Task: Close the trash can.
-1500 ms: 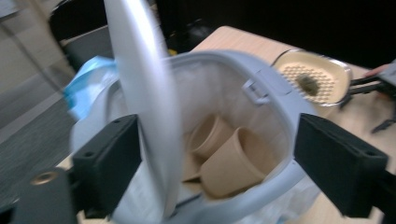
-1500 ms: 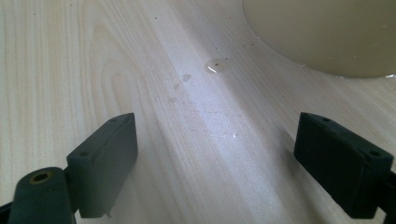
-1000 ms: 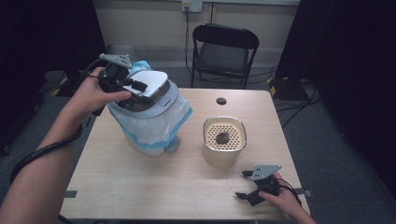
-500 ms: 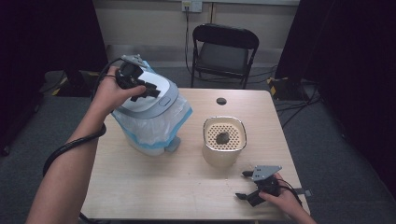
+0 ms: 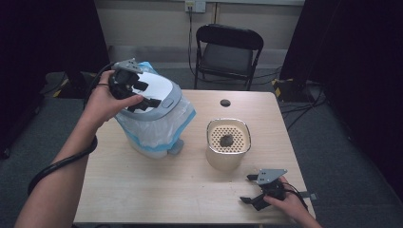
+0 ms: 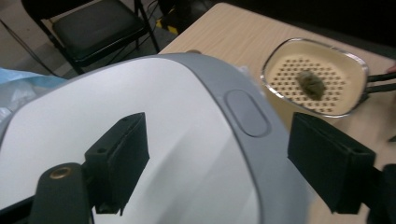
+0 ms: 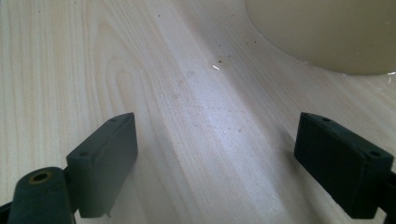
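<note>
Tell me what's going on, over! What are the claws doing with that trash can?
Left claw just opened, over the trash can lid, nothing pinched. Right claw open, low over the table. Nothing blocking.

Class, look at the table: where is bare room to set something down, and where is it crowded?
The widest free patch is the near-left table, bordered by the lined bin, the cream container and the front edge. A narrower strip lies between bin and container. A far-right patch surrounds a small dark disc. It is crowded at the right gripper, near-right, and at the left gripper over the lid.
</note>
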Demonstrator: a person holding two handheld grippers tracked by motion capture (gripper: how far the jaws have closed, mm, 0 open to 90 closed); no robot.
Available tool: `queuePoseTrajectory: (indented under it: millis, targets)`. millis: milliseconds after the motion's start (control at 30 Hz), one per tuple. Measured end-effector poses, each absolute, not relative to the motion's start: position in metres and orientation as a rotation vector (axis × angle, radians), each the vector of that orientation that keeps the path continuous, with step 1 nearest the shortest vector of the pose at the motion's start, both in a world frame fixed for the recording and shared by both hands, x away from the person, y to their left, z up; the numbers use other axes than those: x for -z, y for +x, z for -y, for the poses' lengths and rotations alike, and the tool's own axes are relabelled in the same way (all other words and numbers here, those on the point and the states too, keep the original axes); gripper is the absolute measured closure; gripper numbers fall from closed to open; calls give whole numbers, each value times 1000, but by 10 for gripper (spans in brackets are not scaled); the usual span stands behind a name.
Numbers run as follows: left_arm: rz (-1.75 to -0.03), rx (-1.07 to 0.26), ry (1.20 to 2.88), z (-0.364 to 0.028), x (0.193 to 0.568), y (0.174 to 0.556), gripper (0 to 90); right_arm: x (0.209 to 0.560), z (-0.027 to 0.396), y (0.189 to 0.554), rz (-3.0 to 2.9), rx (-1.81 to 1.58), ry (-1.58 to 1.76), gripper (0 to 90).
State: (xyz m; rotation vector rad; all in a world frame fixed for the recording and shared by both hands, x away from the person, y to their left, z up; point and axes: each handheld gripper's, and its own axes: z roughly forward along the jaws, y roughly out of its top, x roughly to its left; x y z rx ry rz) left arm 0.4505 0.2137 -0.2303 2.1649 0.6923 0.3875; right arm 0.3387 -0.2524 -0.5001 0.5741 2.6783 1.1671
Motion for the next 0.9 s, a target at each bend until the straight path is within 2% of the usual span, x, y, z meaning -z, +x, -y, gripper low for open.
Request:
queuePoseTrajectory:
  millis: [67,400,533,667,900]
  targets:
    - [-692,-381,2155,-220,231,439,161,500,252,339,-2678,-1167,571,129]
    - [-732,-341,2111,-250,252,391,162,500,252,339,-2675,-1167,572,129]
    - [-740,-338,2072,-257,271,369,162,500,253,339,-2675,-1168,569,129]
    - [-732,-337,2102,-256,292,352,162,500,253,339,-2676,-1167,572,129]
    - [-723,-283,2089,-252,335,341,163,500,253,339,-2677,-1167,569,129]
